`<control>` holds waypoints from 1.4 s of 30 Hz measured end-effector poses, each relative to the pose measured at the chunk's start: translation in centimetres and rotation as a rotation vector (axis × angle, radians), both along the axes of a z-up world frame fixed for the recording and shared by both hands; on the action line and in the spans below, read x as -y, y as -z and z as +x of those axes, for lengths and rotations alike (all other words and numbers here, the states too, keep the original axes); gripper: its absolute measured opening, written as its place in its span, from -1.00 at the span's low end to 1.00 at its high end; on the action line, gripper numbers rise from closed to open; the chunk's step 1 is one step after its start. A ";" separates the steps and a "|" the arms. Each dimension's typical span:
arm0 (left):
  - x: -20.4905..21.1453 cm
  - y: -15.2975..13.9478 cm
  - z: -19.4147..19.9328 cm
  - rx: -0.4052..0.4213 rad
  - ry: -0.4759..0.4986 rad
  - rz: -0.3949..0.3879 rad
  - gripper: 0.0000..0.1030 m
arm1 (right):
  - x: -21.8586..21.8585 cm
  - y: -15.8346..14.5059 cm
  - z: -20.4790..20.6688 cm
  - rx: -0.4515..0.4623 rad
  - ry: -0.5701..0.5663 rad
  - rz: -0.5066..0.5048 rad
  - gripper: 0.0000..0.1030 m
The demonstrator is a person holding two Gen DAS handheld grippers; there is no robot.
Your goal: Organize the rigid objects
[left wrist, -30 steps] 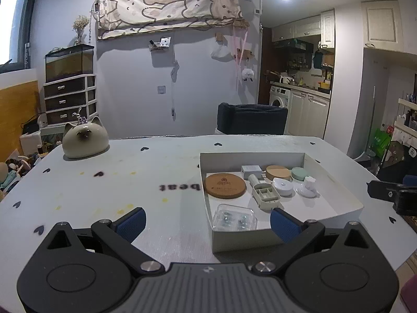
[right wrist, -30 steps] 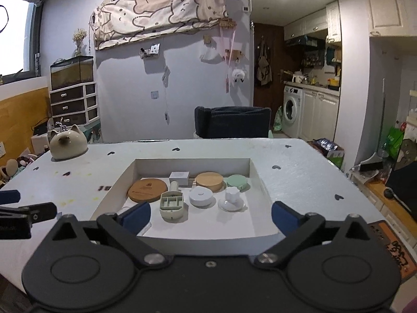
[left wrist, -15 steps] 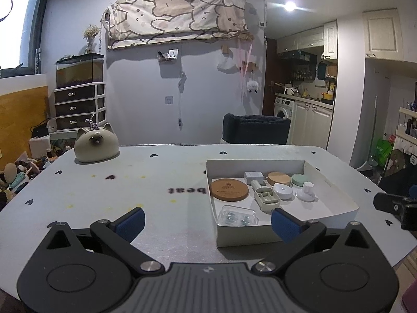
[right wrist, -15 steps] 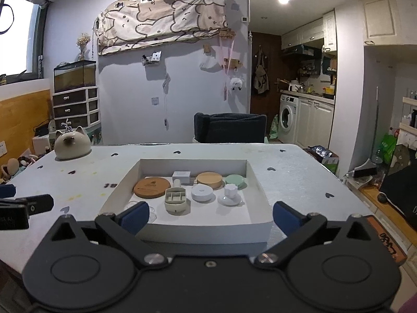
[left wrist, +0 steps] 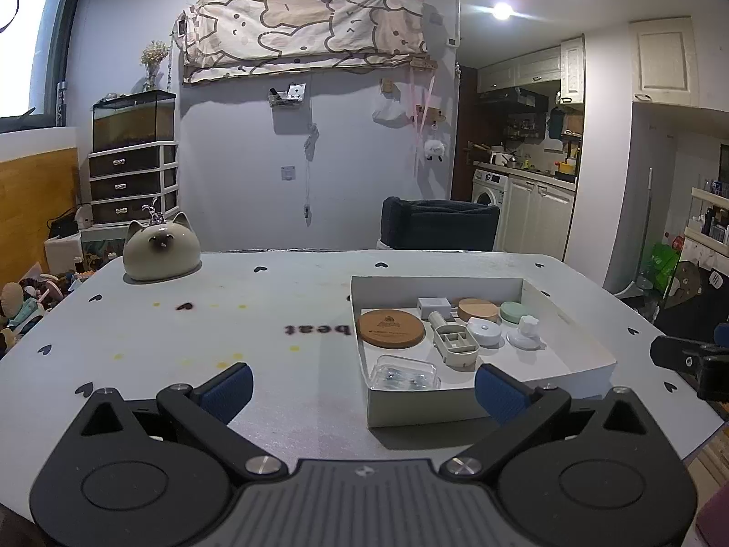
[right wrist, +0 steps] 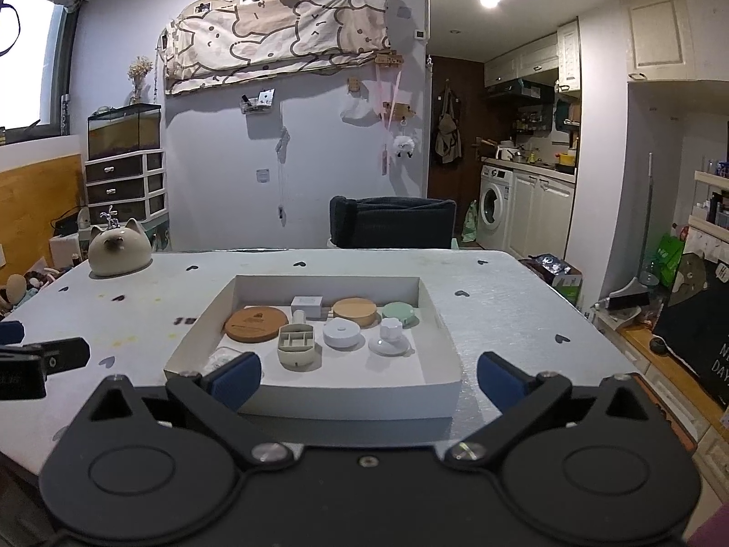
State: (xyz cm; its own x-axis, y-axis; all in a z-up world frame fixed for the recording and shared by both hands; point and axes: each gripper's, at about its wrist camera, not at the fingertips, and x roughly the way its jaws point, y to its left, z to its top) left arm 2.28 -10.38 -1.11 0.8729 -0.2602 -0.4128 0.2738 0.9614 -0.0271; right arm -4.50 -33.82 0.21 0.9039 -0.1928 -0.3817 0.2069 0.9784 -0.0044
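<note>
From the left wrist camera I saw my left gripper held above a pale table, its blue-padded fingers spread wide with nothing between them. Ahead and to the right sat a shallow white box. Inside lay a round cork coaster, a clear plastic case near the front wall, a beige compartment case, a white puck, a wooden disc and a green disc. A cat-shaped ceramic figure stood at the far left. The right gripper's tip showed at the right edge.
</note>
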 end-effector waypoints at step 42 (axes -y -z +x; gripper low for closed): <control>-0.3 0.0 0.1 -0.001 -0.016 -0.005 1.00 | -0.3 0.1 0.3 -0.007 -0.016 0.001 0.98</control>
State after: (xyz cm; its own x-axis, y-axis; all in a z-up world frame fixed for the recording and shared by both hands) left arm 2.33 -10.06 -1.08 0.8766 -0.2479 -0.4125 0.2580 0.9656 -0.0320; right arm -4.22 -33.50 0.10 0.9040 -0.1781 -0.3887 0.1913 0.9815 -0.0048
